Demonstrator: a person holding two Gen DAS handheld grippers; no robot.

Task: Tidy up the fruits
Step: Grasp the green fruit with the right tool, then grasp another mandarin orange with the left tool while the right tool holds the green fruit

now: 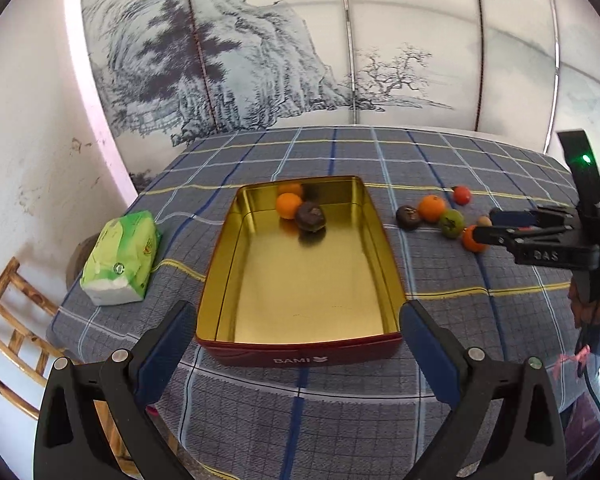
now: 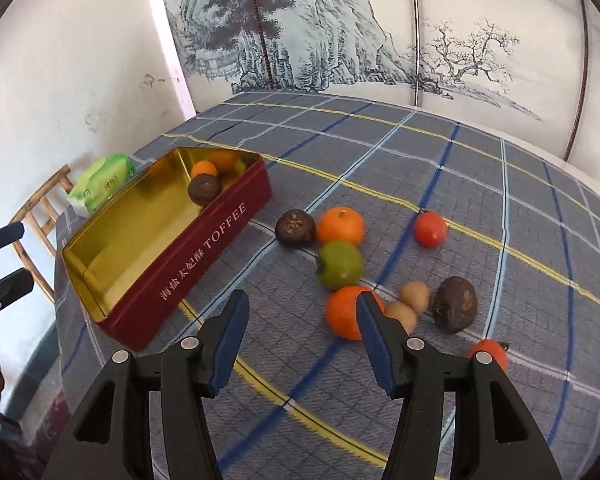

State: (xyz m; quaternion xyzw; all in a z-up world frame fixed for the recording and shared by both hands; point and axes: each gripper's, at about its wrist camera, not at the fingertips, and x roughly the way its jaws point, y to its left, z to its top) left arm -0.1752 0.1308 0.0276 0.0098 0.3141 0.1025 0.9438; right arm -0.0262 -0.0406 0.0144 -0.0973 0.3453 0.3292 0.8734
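At far left we see a green tissue pack on the plaid tablecloth. Our left gripper hangs wide-jawed and empty before the red toffee tin, which holds an orange and a dark brown fruit. Our right gripper, jaws apart and empty, hovers over the loose fruits: a green one, another orange.

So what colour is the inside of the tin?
Shiny gold inside the tin, clearest in the left wrist view.
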